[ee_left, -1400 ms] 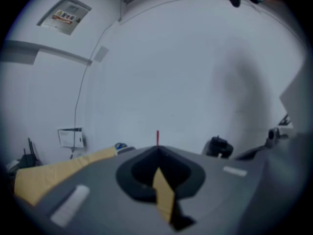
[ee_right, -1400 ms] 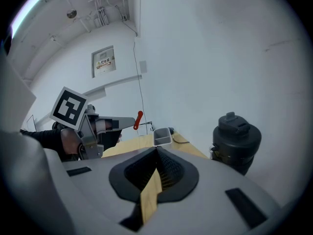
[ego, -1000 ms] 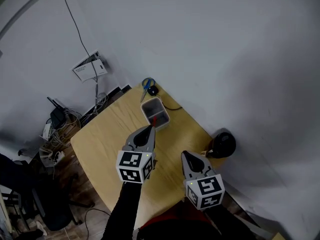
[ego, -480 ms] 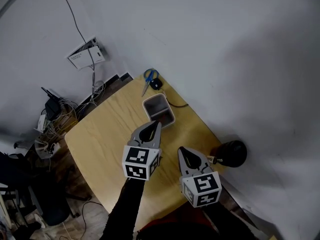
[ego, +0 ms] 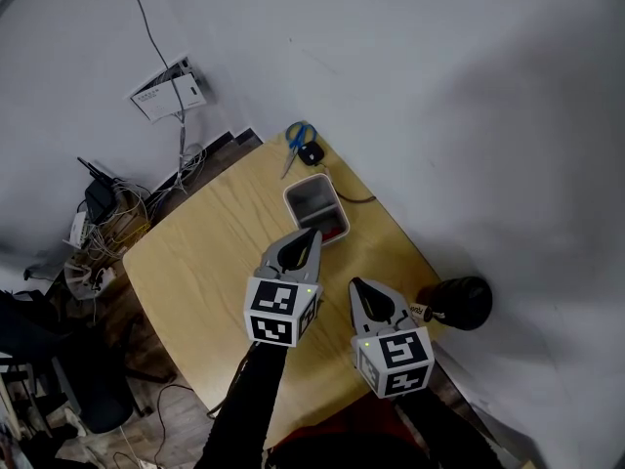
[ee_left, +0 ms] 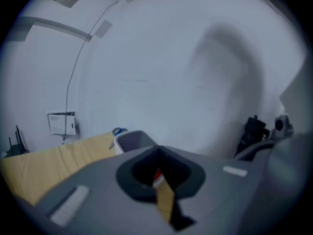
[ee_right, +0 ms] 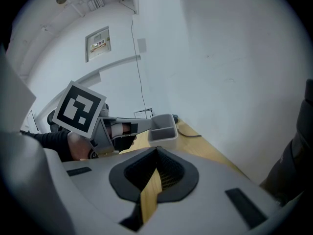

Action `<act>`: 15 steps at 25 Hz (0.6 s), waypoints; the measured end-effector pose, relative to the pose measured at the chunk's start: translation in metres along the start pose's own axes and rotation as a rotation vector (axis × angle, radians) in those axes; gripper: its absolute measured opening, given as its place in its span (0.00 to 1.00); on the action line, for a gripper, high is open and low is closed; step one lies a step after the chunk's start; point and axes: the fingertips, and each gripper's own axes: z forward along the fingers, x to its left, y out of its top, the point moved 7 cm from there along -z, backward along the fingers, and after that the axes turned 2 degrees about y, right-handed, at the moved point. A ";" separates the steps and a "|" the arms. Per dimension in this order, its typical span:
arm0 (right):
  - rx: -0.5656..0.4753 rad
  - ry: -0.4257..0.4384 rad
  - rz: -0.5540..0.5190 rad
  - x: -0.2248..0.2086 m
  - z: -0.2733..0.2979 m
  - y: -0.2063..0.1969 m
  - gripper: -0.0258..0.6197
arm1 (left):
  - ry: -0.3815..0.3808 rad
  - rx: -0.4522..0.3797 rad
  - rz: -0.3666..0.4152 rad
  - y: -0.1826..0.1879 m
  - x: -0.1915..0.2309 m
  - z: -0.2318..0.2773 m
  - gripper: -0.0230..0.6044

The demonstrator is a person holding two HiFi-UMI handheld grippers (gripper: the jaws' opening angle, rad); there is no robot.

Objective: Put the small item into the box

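Note:
A grey open box [ego: 314, 201] stands on the wooden table [ego: 205, 262] near its far edge. A small red item [ego: 333, 231] lies in the box's near end. My left gripper [ego: 312, 234] is shut, with its tip at the box's near rim, just left of the red item. In the left gripper view the box [ee_left: 133, 141] shows beyond the jaws, and a red patch [ee_left: 157, 174] shows through their slit. My right gripper [ego: 355, 285] is shut and empty, nearer me and to the right. The right gripper view shows the box [ee_right: 163, 128] and the left gripper's fingers [ee_right: 128, 127] reaching to it.
Blue scissors [ego: 296, 137] and a small black object [ego: 311, 152] with a cable lie beyond the box at the table's far corner. A black rounded object [ego: 461, 303] sits at the table's right edge. Tangled cables [ego: 98, 228] lie on the floor to the left.
The red item, seen at my left gripper's tip over the box a second ago, now shows in the box's near end beside the tip. The right gripper has hardly moved.

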 end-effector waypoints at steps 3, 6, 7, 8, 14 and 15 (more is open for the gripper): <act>0.007 0.001 0.001 0.001 0.000 -0.001 0.05 | 0.002 -0.004 -0.003 0.000 -0.001 -0.003 0.04; 0.009 0.003 -0.004 0.002 0.000 -0.001 0.05 | 0.006 -0.007 -0.009 -0.002 -0.002 -0.009 0.04; 0.009 0.004 -0.005 0.002 0.000 -0.001 0.05 | 0.006 -0.008 -0.013 -0.003 -0.002 -0.011 0.04; 0.008 0.006 -0.007 0.003 0.000 -0.001 0.05 | 0.008 -0.010 -0.017 -0.004 -0.003 -0.014 0.04; -0.008 0.016 -0.019 0.008 -0.005 0.004 0.05 | 0.015 -0.011 -0.059 -0.013 -0.006 -0.032 0.04; -0.011 0.018 -0.021 0.009 -0.006 0.005 0.05 | 0.018 -0.010 -0.064 -0.014 -0.006 -0.035 0.04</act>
